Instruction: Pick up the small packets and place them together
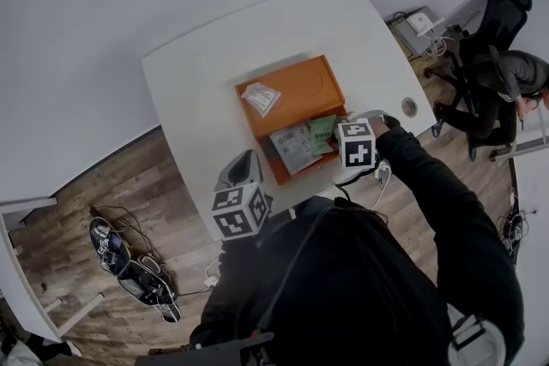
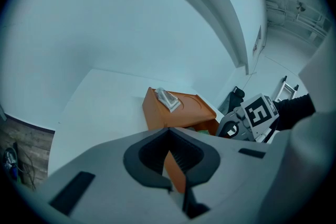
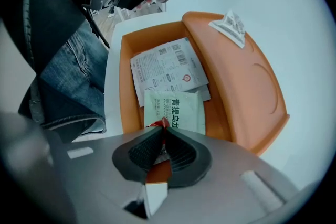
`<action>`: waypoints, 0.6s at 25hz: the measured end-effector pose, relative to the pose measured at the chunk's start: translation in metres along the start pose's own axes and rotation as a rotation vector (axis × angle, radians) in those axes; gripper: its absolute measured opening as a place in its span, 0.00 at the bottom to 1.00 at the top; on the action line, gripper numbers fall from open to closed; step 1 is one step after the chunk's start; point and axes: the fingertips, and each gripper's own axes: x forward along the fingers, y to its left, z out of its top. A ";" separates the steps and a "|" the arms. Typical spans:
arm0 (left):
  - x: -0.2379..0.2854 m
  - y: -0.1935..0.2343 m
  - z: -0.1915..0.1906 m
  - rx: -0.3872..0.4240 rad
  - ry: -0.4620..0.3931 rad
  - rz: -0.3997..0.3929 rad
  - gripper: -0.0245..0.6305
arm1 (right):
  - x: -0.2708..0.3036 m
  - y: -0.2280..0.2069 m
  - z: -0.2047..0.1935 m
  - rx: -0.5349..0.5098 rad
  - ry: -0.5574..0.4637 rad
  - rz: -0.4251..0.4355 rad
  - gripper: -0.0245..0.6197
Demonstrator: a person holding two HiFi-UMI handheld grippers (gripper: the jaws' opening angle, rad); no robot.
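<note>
White table (image 1: 206,73) stood against a pale wall over wood-plank flooring (image 1: 111,184), and on it sat one orange tray (image 1: 304,94) with an open well on one side and a raised flat half on the other.

The right gripper (image 3: 163,128) pointed down into the well near its edge closest to the person. Its jaws were pinched nearly together on a small red packet (image 3: 159,124), whose crumpled top edge poked out just past the tips. The packet looked thin and glossy, and little else of it showed between the pads.

Just beyond it, one pale green packet (image 3: 176,110) with dark printed characters lay flat on the well floor. It overlapped the near edge of one larger white packet (image 3: 165,68) that carried a barcode and small print. A grey edge stuck out from under the white one, but I could not tell whether it was a further packet. One clear crinkled packet (image 3: 229,26) rested apart from the rest on the raised half.

The left gripper (image 2: 170,129) hung off the near side of the tray. Its jaws met at the tips with nothing between them.
</note>
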 end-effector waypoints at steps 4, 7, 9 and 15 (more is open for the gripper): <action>0.000 0.003 0.000 -0.003 -0.002 0.005 0.04 | -0.026 -0.006 0.005 0.022 -0.055 -0.034 0.07; 0.000 0.003 0.001 -0.004 -0.004 0.004 0.04 | -0.053 -0.019 0.014 0.046 -0.116 -0.090 0.07; -0.001 0.002 0.001 -0.005 -0.005 0.002 0.04 | -0.072 -0.032 0.025 0.079 -0.180 -0.134 0.07; -0.001 0.002 0.000 -0.005 -0.007 0.002 0.04 | -0.114 -0.091 0.063 0.226 -0.390 -0.255 0.07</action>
